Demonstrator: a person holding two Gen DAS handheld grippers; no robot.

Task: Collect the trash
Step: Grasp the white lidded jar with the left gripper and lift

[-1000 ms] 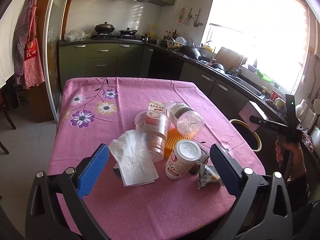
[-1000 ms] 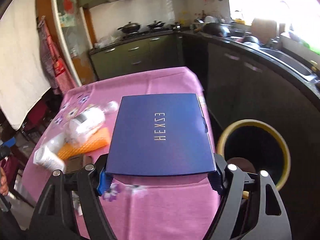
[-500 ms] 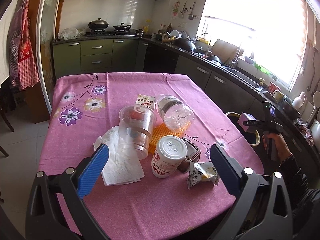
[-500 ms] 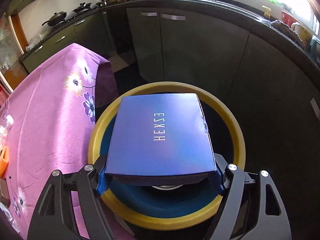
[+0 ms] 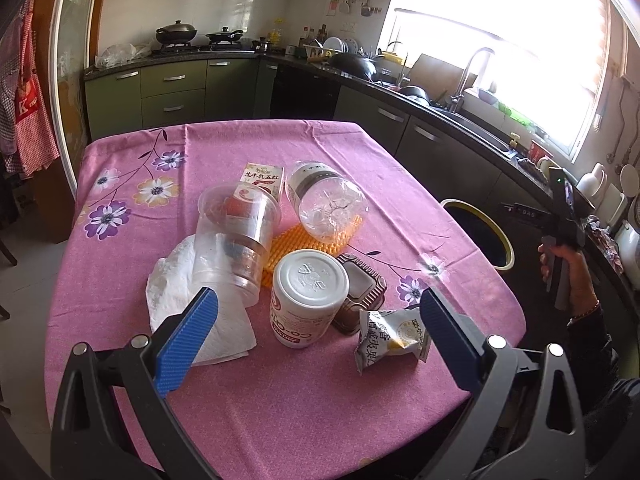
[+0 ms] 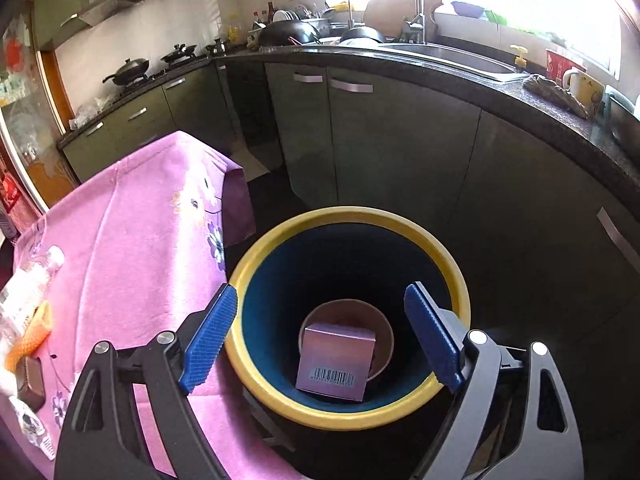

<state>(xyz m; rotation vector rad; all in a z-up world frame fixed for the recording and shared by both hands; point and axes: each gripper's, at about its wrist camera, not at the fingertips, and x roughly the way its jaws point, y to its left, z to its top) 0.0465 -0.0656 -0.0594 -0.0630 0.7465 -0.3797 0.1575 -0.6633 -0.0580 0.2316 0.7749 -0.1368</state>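
Here the right gripper [image 6: 316, 334] is seen with its jaws spread wide and nothing between them, held above the yellow-rimmed bin [image 6: 456, 276] that fills the lower centre of the right wrist frame. A box [image 6: 336, 360] with a barcode on its near face is seen lying at the bottom of the bin, partly over a round brown shape that cannot be identified. At the left of that frame the pink tablecloth [image 6: 132, 240] is draped just beside the bin. In the left wrist frame the left gripper [image 5: 316, 338] is likewise released, its blue pads [image 5: 188, 340] parted and empty above the near part of the table. Between and beyond them the remaining trash is gathered in the middle of the frame: a clear plastic cup [image 5: 236, 240] lying on its side over a white paper napkin [image 5: 180, 300], a white lidded cup [image 5: 306, 298] standing upright, a brown tray [image 5: 360, 292] touching it, and a snack wrapper [image 5: 390, 334] just right of it. Farther back a clear plastic bottle [image 5: 326, 204] is laid over an orange mat [image 5: 312, 240], with a milk carton [image 5: 262, 180] beside it.
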